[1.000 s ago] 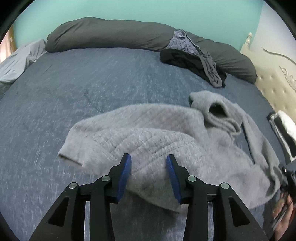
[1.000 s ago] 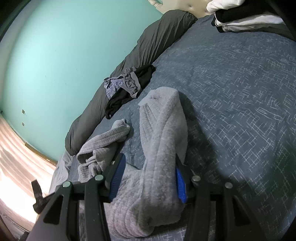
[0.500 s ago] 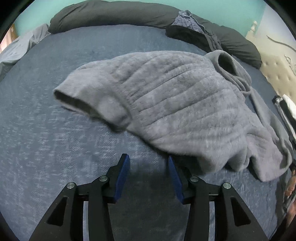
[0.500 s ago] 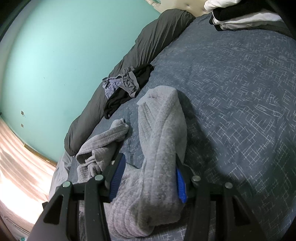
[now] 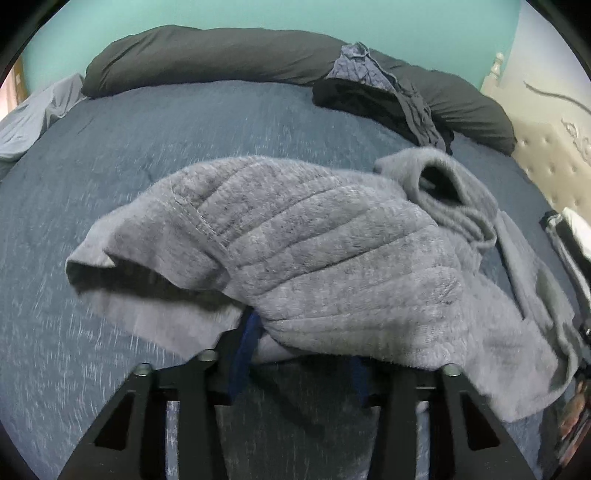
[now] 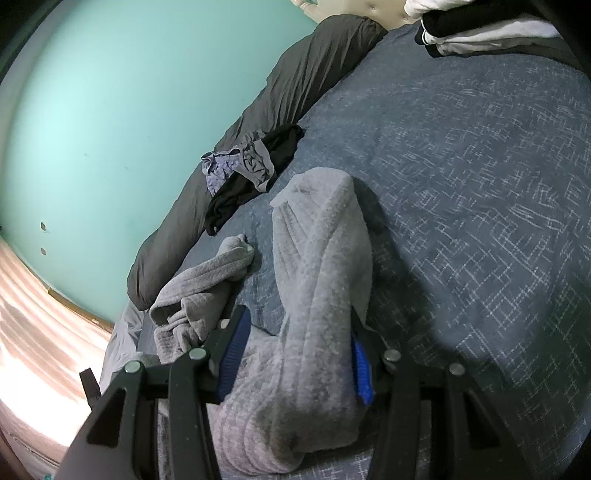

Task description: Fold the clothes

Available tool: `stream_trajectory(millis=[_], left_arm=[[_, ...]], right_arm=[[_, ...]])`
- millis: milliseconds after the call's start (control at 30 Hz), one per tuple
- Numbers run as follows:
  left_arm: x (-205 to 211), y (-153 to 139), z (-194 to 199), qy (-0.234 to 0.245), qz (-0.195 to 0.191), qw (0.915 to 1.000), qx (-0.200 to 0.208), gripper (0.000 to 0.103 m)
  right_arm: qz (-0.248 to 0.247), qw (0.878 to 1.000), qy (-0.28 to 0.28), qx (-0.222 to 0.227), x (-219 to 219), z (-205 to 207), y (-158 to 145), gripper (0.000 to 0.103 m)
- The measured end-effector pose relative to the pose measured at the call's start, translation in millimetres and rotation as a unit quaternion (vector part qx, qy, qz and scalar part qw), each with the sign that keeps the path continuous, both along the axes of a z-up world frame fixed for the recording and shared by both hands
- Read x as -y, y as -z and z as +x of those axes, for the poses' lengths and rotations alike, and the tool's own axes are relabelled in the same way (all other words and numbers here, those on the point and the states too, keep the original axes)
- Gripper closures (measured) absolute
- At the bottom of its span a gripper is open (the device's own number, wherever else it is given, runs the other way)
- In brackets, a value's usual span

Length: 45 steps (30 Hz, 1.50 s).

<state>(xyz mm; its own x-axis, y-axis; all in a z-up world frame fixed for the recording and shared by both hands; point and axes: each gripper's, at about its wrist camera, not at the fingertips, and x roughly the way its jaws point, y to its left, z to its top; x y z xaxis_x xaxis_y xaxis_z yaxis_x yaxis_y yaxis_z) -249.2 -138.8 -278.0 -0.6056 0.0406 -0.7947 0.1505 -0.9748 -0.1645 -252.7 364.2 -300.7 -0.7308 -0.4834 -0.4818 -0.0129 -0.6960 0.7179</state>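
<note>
My left tool (image 5: pixel 299 347) is closing on the fuzzy grey quilted hoodie's (image 5: pixel 332 266) hem; my right tool (image 6: pixel 295 354) pinches its bunched sleeve on the blue bed (image 6: pixel 480 184)

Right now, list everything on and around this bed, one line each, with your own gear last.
Fleece garment: one, grey, spread mid-bed.
Bedspread: one, blue with pale flecks, covers the bed.
Long bolster: one, dark grey, along the far edge by the wall.
Crumpled clothes: a small pile, black and purplish-grey, against the bolster.
Folded stack: one, black and white, near the headboard.
Headboard: one, cream, tufted, on the right.
Wall: turquoise, behind the bed.
Pale cloth: one, light grey, far left edge.
Left gripper: black, blue pads, jaws closing around the garment's near edge.
Right gripper: black, blue pads, clamped on a grey fold.
</note>
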Motion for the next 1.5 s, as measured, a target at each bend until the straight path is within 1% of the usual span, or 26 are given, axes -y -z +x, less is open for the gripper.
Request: stream_trajectory(millis=[100, 200, 333, 400, 500, 600, 667, 733, 767, 867, 967, 1100, 1200, 1367, 1500], left_arm=[[-3, -8, -3, 0.010, 0.000, 0.9999, -0.005, 0.081], [-7, -21, 0, 0.021, -0.022, 0.9994, -0.015, 0.087], [5, -47, 18, 0.018, -0.022, 0.9988, -0.039, 0.088], [13, -61, 31, 0.019, -0.033, 0.9982, -0.047, 0.089], [29, -80, 52, 0.017, -0.049, 0.9976, -0.047, 0.089], [45, -96, 81, 0.015, -0.063, 0.9968, -0.048, 0.090], [49, -101, 95, 0.018, -0.068, 0.9964, -0.047, 0.090], [46, -94, 99, 0.023, -0.068, 0.9969, -0.032, 0.090], [44, -84, 99, 0.028, -0.068, 0.9972, -0.014, 0.090], [38, -55, 93, 0.040, -0.032, 0.9983, 0.027, 0.090], [31, -36, 90, 0.036, -0.031, 0.9981, 0.041, 0.088], [34, -17, 92, 0.017, -0.021, 0.9979, 0.058, 0.087], [40, -4, 99, 0.007, -0.001, 0.9973, 0.074, 0.086], [45, 8, 111, -0.006, 0.018, 0.9960, 0.087, 0.079], [45, 11, 125, -0.014, 0.027, 0.9947, 0.098, 0.079]], right_arm=[[0.000, 1.000, -0.001, 0.001, 1, 0, 0, 0.052], [0.001, 1.000, -0.002, 0.002, 1, 0, 0, 0.052], [-0.001, 1.000, -0.001, 0.004, 1, 0, 1, 0.052], [-0.003, 1.000, -0.001, 0.004, 1, 1, 1, 0.052], [-0.007, 1.000, 0.000, 0.005, 1, 1, 0, 0.052], [-0.007, 1.000, -0.001, 0.004, 2, 2, 0, 0.052], [-0.007, 1.000, -0.001, 0.004, 3, 2, 0, 0.052], [-0.007, 1.000, -0.001, 0.004, 3, 2, 0, 0.052], [-0.007, 1.000, -0.001, 0.005, 4, 2, 0, 0.052], [-0.006, 1.000, -0.001, 0.005, 4, 2, 0, 0.052], [-0.005, 1.000, -0.001, 0.006, 5, 3, 0, 0.052], [-0.008, 1.000, -0.001, 0.009, 4, 1, 2, 0.052], [-0.010, 1.000, -0.001, 0.009, 3, 1, 2, 0.052], [-0.013, 1.000, 0.000, 0.011, 1, 0, 2, 0.052], [-0.013, 1.000, 0.001, 0.013, 2, 0, 2, 0.052]])
